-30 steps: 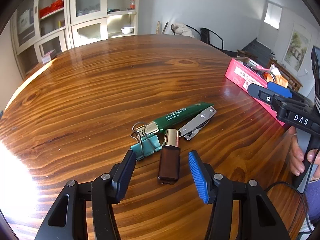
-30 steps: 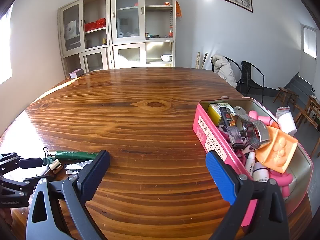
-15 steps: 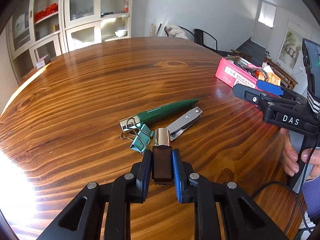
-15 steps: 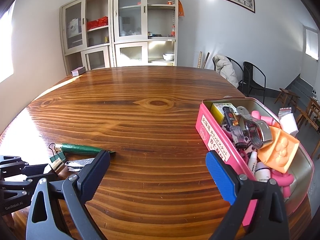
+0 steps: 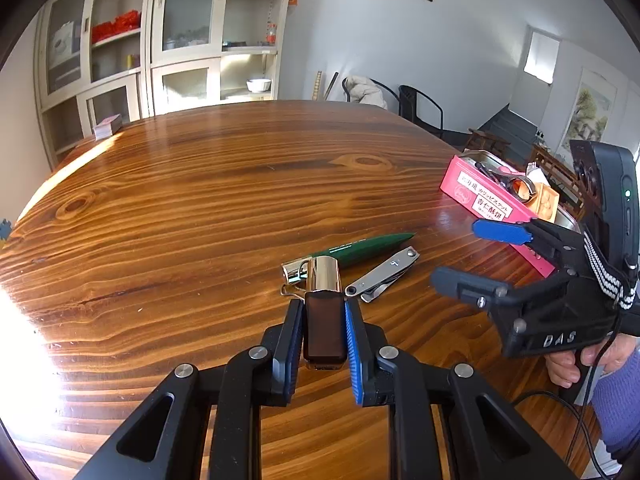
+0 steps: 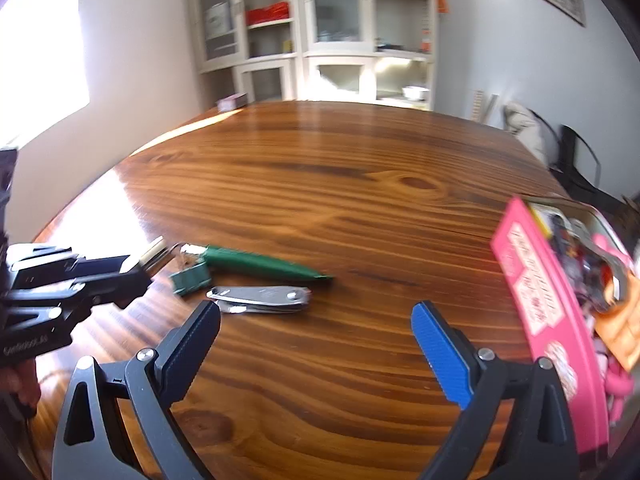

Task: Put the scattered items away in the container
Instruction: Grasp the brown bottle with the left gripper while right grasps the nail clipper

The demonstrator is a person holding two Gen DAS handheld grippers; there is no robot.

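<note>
My left gripper [image 5: 323,308] is shut on a brown lipstick tube [image 5: 324,330] with a gold cap [image 5: 325,276], low over the wooden table [image 5: 224,200]. Just beyond the tube lie a green pen [image 5: 360,250] and a folded metal pocket tool [image 5: 382,274]. The tube hides most of a teal binder clip [image 6: 191,278], which shows in the right wrist view. My right gripper [image 6: 316,320] stands open and empty, just short of the pocket tool [image 6: 260,298] and the pen [image 6: 260,266]. The pink tin [image 6: 536,292] stands to its right, holding several items.
A person's hand [image 5: 568,364] holds the right gripper [image 5: 468,258] at the table's right side, with a cable trailing below it. Chairs [image 5: 420,108] stand behind the table and cabinets [image 5: 180,60] line the back wall. A small box [image 5: 107,128] lies at the far left edge.
My left gripper closed on the lipstick tube and drew it back a little from the pile. My right gripper swung left from the tin toward the pen and the pocket tool.
</note>
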